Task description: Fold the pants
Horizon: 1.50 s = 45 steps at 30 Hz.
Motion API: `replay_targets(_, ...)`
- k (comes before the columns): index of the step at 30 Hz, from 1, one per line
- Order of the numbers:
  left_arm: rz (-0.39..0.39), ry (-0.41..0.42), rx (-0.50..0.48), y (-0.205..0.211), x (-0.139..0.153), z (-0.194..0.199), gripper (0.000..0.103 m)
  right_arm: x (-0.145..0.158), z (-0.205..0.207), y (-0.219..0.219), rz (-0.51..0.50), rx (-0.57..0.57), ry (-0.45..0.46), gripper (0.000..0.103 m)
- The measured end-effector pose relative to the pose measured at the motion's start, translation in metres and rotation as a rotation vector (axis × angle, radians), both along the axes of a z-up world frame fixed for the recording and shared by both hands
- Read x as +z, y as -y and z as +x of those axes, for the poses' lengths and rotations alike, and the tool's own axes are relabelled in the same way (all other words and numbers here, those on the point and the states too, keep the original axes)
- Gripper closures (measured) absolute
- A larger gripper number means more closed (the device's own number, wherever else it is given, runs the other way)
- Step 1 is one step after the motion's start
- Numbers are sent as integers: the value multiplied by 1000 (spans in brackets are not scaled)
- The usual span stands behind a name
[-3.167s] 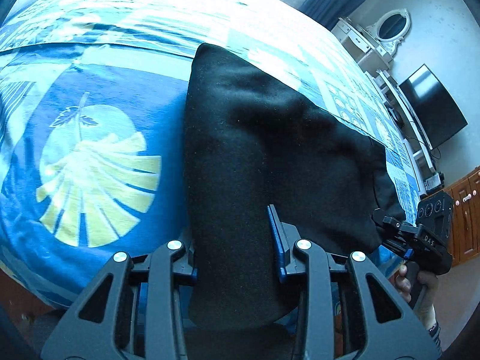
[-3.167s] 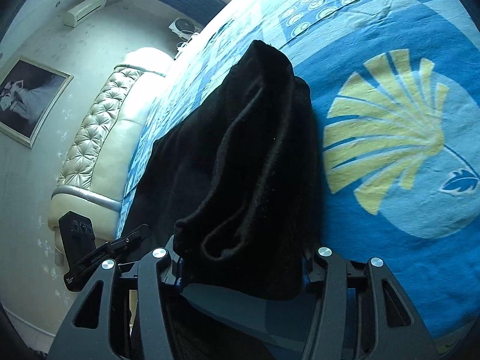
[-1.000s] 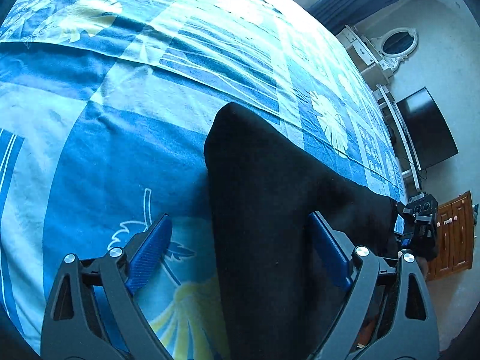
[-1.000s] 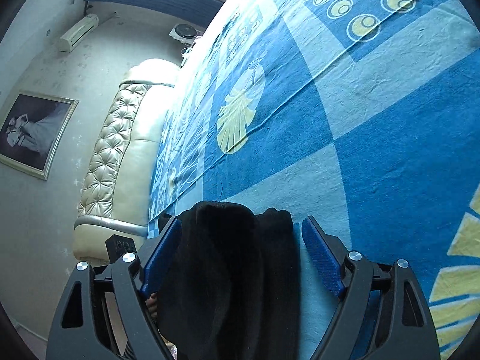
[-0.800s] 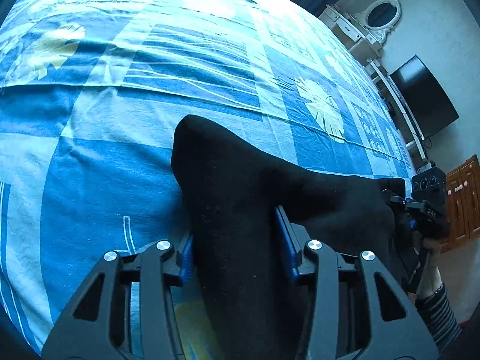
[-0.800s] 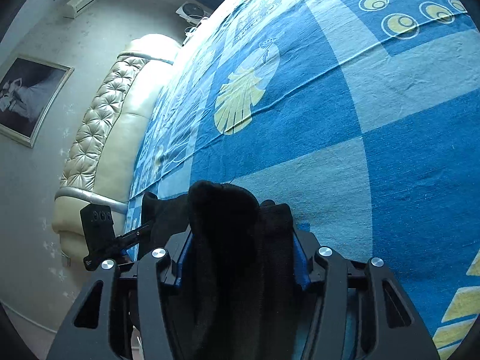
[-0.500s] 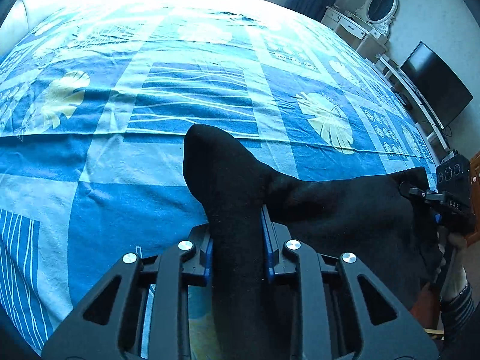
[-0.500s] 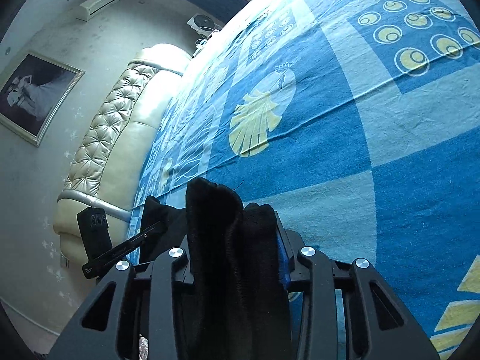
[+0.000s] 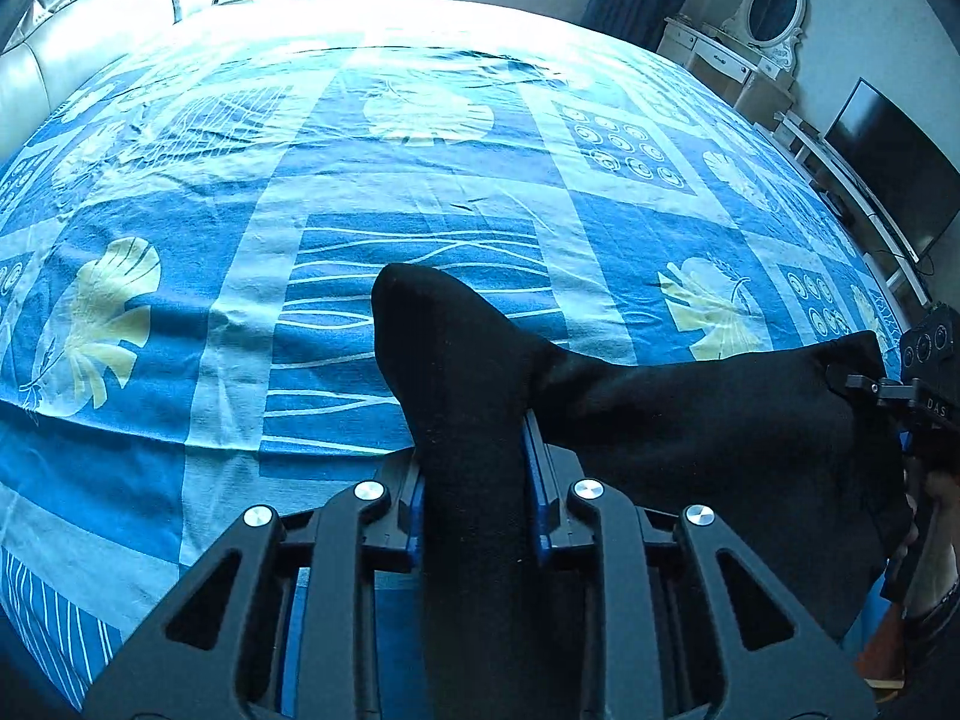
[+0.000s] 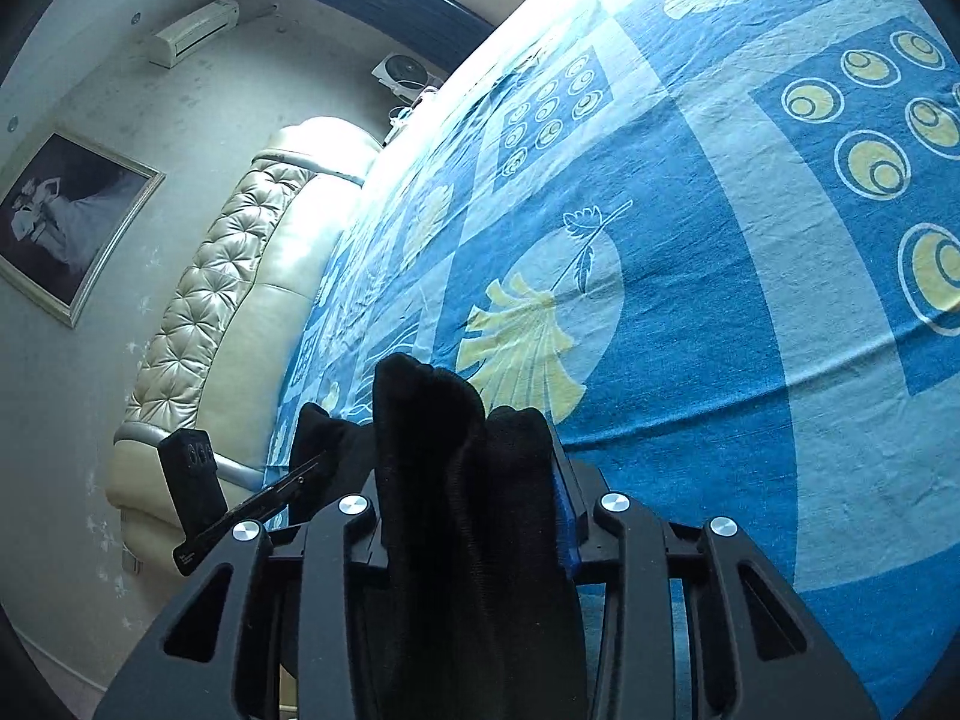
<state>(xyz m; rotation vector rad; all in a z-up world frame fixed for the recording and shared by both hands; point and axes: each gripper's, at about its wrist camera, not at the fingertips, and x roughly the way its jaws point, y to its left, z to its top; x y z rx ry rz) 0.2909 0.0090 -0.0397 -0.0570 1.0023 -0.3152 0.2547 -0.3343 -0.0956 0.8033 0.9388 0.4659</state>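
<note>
Pants, black soft knit fabric (image 9: 690, 420), hang bunched over the near edge of the blue patterned bedspread (image 9: 420, 180); left gripper (image 9: 474, 480) and right gripper (image 10: 474, 492) each pinch 1 corner; carry both level toward the far side, keeping the edge taut

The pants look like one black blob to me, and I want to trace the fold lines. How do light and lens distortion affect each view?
Left wrist view: the pants show almost no creases, the far end of the bed is washed out by window light, and the fisheye bends the bed into a dome. Right wrist view: a few ridges show in the pants, and the bedspread's far corner glares white.
</note>
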Motion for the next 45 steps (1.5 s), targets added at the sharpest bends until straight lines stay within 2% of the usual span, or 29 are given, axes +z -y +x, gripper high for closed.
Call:
replay_targets(5,20,39,-1,2,-6,-4,74,-21,0,8,63,-17,-25,66)
replay_targets(21,10,40,-10,1,-10,-4,69,-26,-2,12,90,-23,-15,65)
replay_targets(22,10,40,-10,0,-10,-4,64,-26,-3,13,105,-24,-14,63)
replay_targets(23,7,41,-9,-1,-10,-5,51,-26,-3,15,123,-26,-14,59)
replay_targets(25,-21,35,-7,-8,-9,-9,31,-22,-7,17,146,-33,-24,51)
replay_targets(28,-107,-6,15,-26,-5,-24,25,-13,-22,25,189,-75,-30,32)
replay_targets(31,-162,-38,61,-47,-3,-49,13,-5,-43,34,198,-95,-47,27)
replay_targets(36,-254,-105,104,-73,-9,-101,13,1,-89,44,186,-102,-70,24)
replay_targets(41,-389,-181,128,-84,-22,-138,12,-6,-120,37,145,-83,-104,23)
replay_targets(45,-410,-193,126,-80,-24,-148,12,-7,-126,29,144,-80,-105,23)
